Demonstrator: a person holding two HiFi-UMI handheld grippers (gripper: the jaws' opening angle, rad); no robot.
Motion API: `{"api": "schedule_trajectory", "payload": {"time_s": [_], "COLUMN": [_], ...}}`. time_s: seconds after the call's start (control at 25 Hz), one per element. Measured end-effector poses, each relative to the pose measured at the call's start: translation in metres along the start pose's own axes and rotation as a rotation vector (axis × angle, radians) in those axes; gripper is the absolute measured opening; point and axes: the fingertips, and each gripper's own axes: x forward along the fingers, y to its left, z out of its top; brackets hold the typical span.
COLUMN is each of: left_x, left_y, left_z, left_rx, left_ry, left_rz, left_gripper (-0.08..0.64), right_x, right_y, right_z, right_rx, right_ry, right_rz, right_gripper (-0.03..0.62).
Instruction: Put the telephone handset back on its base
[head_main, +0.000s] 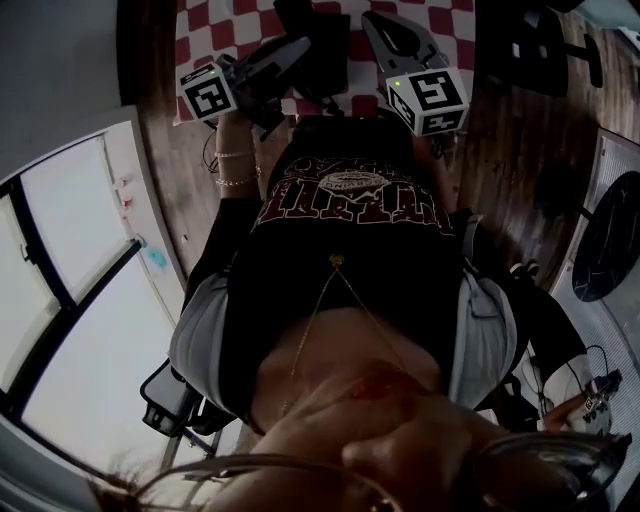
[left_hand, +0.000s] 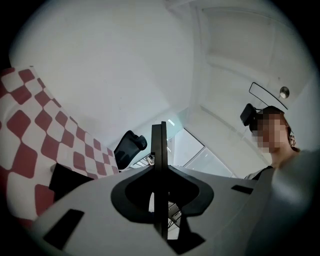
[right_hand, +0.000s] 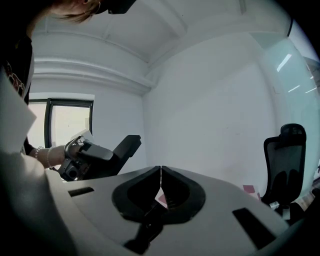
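The left hand-held gripper (head_main: 292, 48) has its jaws pressed together on nothing and points level over the checked cloth (head_main: 205, 25) on the desk. Between the 2 tools lies a dark shape (head_main: 325, 55), too dim to name. Neither handset nor base shows clearly in any view. The right hand-held gripper (head_main: 378, 22) is likewise closed and empty. Reaching in with the jaws closed would likely knock the handset rather than grasp it.
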Motion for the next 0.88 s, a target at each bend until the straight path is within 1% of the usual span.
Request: {"api": "schedule_trajectory", "payload": {"time_s": [0.16,0.44,0.8,0.88], "left_x": [-0.008,-0.01,-0.02,-0.018], "left_y": [0.009,0.019,0.041,0.043], "left_z": [0.009,0.005,0.001,0.003], "left_rx": [-0.012,-0.04,-0.082,-0.066], "left_ry": [0.044,0.111,0.17,0.185], "left_rz": [-0.021,-0.055,-0.067,-0.064], "left_gripper": [0.08,0.08,0.08,0.081], "right_x": [0.013,0.009,0.003,0.002], "right_y": [0.008,0.011,0.012,0.012], "right_z": [0.0,-0.009,-0.02,-0.022], "right_rx": [0.014,0.033,0.068,0.074], "right_ry": [0.006,0.022,0.051,0.056], "right_rz": [-0.035,-0.107,-0.208,-0.224], "right_gripper": [0.02,0.02,0.02,0.02]}}
